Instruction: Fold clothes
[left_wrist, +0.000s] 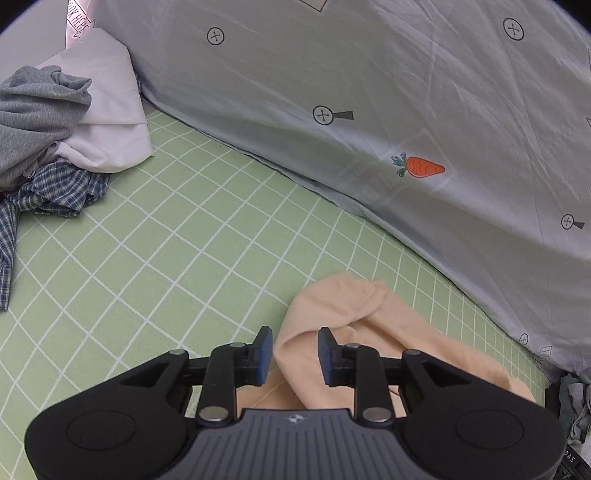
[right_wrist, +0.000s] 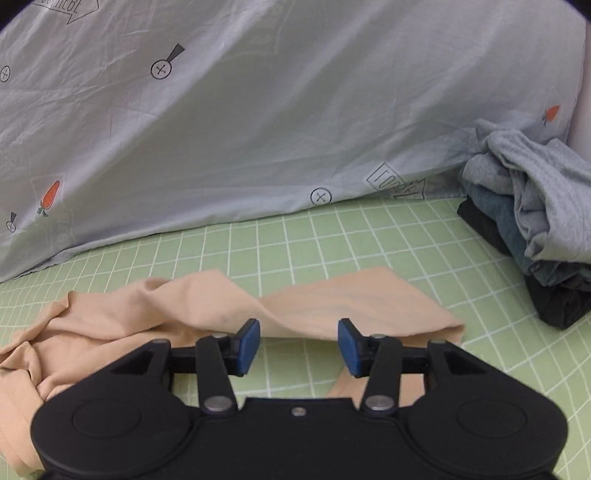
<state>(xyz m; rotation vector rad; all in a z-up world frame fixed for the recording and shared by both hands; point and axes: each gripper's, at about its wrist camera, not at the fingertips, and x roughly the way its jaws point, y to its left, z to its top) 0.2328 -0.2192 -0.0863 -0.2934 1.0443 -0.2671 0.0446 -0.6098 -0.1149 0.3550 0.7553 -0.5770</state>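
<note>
A peach-coloured garment (left_wrist: 369, 332) lies crumpled on the green checked sheet (left_wrist: 166, 240). My left gripper (left_wrist: 295, 350) is open, its blue pads either side of a raised fold of the garment without pinching it. In the right wrist view the same garment (right_wrist: 184, 306) stretches across the sheet (right_wrist: 369, 236), with one flat end at the right. My right gripper (right_wrist: 299, 345) is open and empty, just above the garment's near edge, with bare sheet between its pads.
A grey printed duvet (left_wrist: 369, 92) is bunched along the far side, also in the right wrist view (right_wrist: 258, 129). Unfolded clothes (left_wrist: 44, 140) are piled at far left. A stack of folded grey and dark clothes (right_wrist: 535, 221) sits at the right.
</note>
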